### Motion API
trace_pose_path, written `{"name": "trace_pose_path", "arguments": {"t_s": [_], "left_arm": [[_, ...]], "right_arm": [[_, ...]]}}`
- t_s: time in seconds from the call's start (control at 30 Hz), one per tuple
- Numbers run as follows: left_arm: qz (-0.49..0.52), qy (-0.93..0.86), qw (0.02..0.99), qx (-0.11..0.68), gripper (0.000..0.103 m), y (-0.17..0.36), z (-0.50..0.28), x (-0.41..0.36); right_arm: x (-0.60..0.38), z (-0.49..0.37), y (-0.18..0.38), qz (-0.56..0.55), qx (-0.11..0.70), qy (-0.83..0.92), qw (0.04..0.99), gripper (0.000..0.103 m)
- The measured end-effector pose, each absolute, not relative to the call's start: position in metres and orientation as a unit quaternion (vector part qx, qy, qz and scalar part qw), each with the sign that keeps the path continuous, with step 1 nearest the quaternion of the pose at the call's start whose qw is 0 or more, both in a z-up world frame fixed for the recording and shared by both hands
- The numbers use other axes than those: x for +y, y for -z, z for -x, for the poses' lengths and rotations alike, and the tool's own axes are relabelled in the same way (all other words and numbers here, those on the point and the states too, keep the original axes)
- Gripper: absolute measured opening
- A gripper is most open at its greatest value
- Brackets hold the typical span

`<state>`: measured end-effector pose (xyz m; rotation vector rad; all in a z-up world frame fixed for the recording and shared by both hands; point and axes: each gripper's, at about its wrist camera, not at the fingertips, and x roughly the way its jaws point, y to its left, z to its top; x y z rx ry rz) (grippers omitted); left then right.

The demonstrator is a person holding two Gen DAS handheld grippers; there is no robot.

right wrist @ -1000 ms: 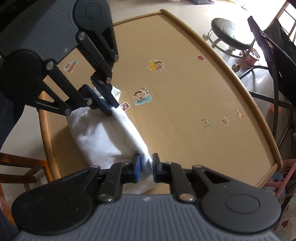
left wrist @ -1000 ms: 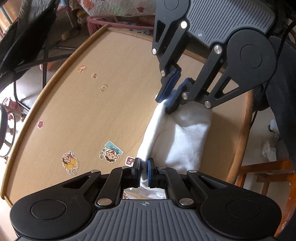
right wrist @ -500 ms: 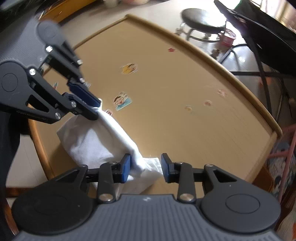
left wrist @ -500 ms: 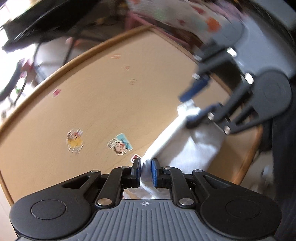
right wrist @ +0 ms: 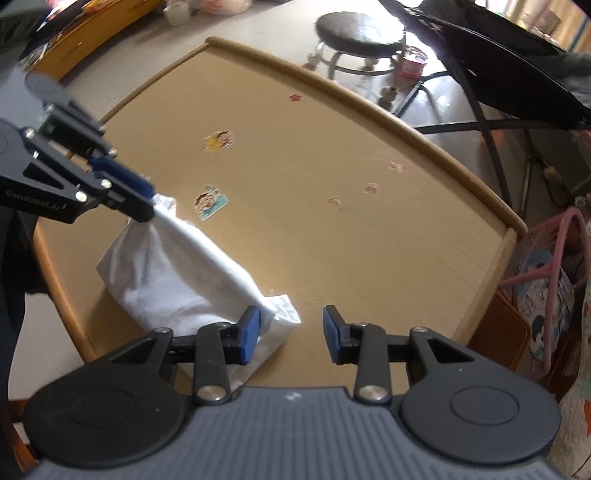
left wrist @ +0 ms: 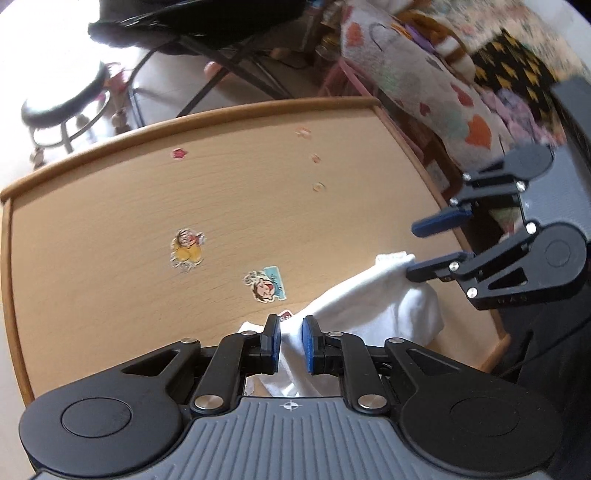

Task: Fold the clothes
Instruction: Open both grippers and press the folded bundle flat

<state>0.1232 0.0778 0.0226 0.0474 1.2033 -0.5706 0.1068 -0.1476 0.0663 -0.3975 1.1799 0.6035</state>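
Item: white garment [right wrist: 173, 273]. Lies bunched in a long roll on the wooden table [right wrist: 369, 107], along the edge nearest the person, stretched between the two grippers. Hangs slightly over the table edge on the near side. Ends just beside a blue-edged cartoon sticker [left wrist: 266, 284]; sits well apart from the yellow cartoon sticker [left wrist: 186, 249] and from the small stickers farther across the top.

Item: left gripper [left wrist: 291, 332]. Points steeply down at the table. Pinches one end of the garment: blue pads drawn close, white fabric filling the narrow gap between them. Seen from the right wrist, holds that end a little off the surface, with a small corner of fabric sticking out past the fingertips and a fold drooping beneath.

Item: right gripper [right wrist: 291, 325]. Stands spread, jaws wide apart. Touches the other end of the garment with one pad [right wrist: 249, 334] only; far pad clear of the fabric, bare table between. Grips nothing. Garment corner here rests flat on the table.

Surroundings: round black stool [right wrist: 358, 29] on the floor beyond the far rim; patterned blanket [left wrist: 424, 85] off the table's side.
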Motion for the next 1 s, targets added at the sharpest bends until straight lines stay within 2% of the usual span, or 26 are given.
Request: {"name": "trace_pose_path", "arguments": {"t_s": [0.33, 0.47, 0.5, 0.53, 0.57, 1.0], "left_arm": [[0.011, 0.202, 0.812, 0.548, 0.017, -0.024, -0.11, 0.104], [0.069, 0.192, 0.811, 0.548, 0.018, -0.03, -0.099, 0.108], [0.083, 0.185, 0.812, 0.547, 0.026, -0.03, -0.095, 0.109], [0.097, 0.177, 0.814, 0.545, 0.042, -0.03, -0.091, 0.109], [0.11, 0.172, 0.813, 0.545, 0.053, -0.03, -0.087, 0.109], [0.134, 0.137, 0.806, 0.56, 0.055, -0.009, -0.061, 0.089]], "right_arm": [[-0.179, -0.114, -0.078, 0.092, 0.549, -0.206, 0.805, 0.037], [-0.191, -0.112, -0.079, 0.007, 0.561, -0.178, 0.808, 0.044], [-0.192, -0.11, -0.078, -0.015, 0.567, -0.173, 0.805, 0.045], [-0.194, -0.108, -0.076, -0.036, 0.573, -0.168, 0.801, 0.047], [-0.194, -0.107, -0.072, -0.047, 0.577, -0.167, 0.798, 0.048], [-0.179, -0.084, -0.047, -0.071, 0.581, -0.134, 0.8, 0.051]]}}
